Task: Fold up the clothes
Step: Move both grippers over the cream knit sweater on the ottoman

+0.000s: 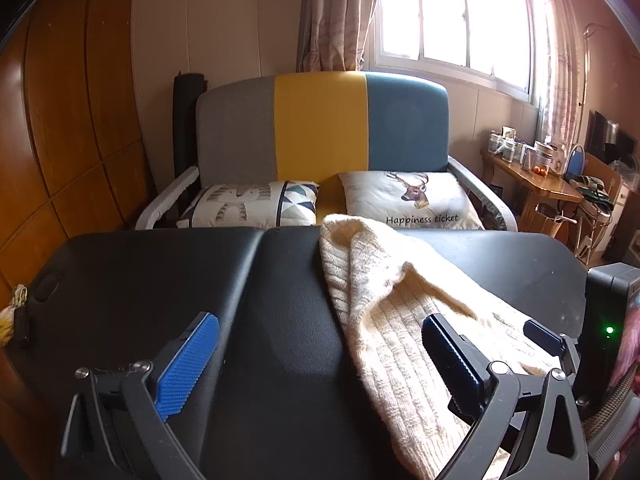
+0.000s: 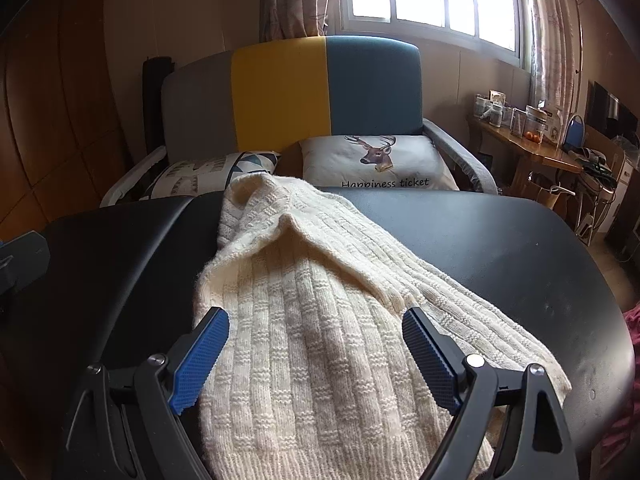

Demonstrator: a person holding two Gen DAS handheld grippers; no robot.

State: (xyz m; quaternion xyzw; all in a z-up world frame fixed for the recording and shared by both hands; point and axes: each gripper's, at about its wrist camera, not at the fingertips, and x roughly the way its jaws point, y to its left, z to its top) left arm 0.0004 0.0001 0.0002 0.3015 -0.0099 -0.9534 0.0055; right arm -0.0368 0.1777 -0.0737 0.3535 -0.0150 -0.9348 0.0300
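The left tool [image 1: 316, 364] is held wide open and empty above the black counter [image 1: 160, 280]; bare padding lies beneath its left finger, while the cream knitted garment [image 1: 400, 320] lies beneath its right finger and runs ahead of it toward the far counter edge. The right tool [image 2: 316, 354] is likewise wide open and empty, and the garment [image 2: 320, 320] lies directly below and between its fingers, extending forward. Ahead of this tool a raised fold is seen, where one layer is turned over another.

The knit is judged to be thick, soft and limp, fairly light, and not slippery. No shape will be kept when it is lifted; sagging and stretching are to be expected. Hold is best taken at a firm edge: the fuzzy border just ahead of the right tool's left finger, or the near hem. Both layers should be pinched together so that the fold is not dragged apart.
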